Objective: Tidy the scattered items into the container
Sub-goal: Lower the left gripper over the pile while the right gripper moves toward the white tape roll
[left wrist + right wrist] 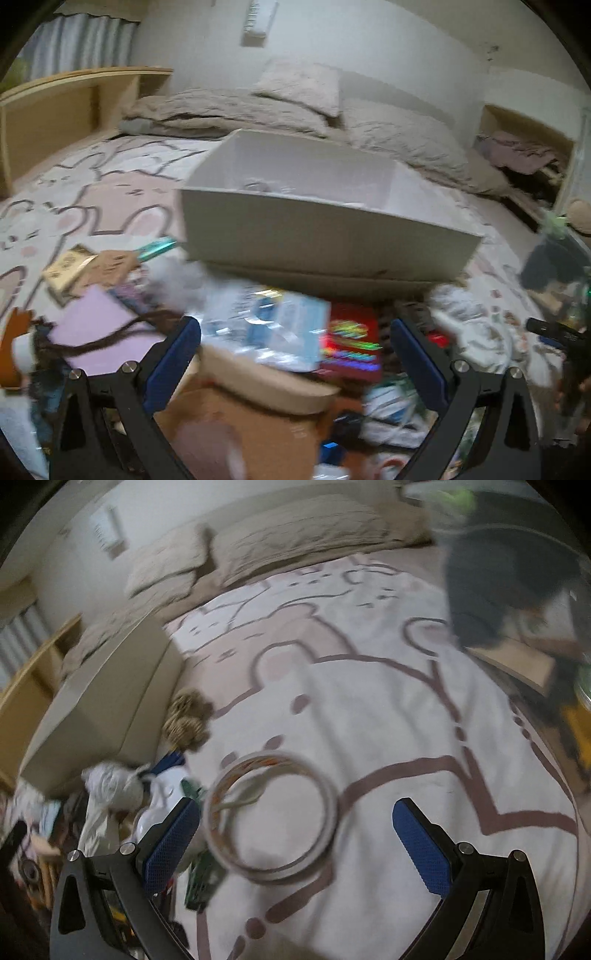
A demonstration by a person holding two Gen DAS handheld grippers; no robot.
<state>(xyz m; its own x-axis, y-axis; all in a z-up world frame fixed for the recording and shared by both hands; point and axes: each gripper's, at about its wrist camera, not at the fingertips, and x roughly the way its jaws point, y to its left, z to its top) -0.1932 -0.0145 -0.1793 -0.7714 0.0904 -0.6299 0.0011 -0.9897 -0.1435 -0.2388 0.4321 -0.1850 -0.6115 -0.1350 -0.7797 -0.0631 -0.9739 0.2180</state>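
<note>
A white open box (325,232) stands on the patterned rug, with a few small items inside. In front of it lies a heap of scattered items: a clear blue-printed packet (280,328), a red glittery box (354,343), a lilac sheet (96,332) and cardboard (236,417). My left gripper (295,354) is open above this heap, holding nothing. In the right wrist view a ring of tape (269,816) lies on the rug between the open fingers of my right gripper (295,845), untouched. The box's side (99,709) shows at the left.
Beige bedding and pillows (295,107) lie behind the box. A wooden shelf (62,110) stands far left. A brown furry item (188,716), white bags (114,786) and a green packet (203,875) lie beside the box. Dark clothing (506,576) sits at the right.
</note>
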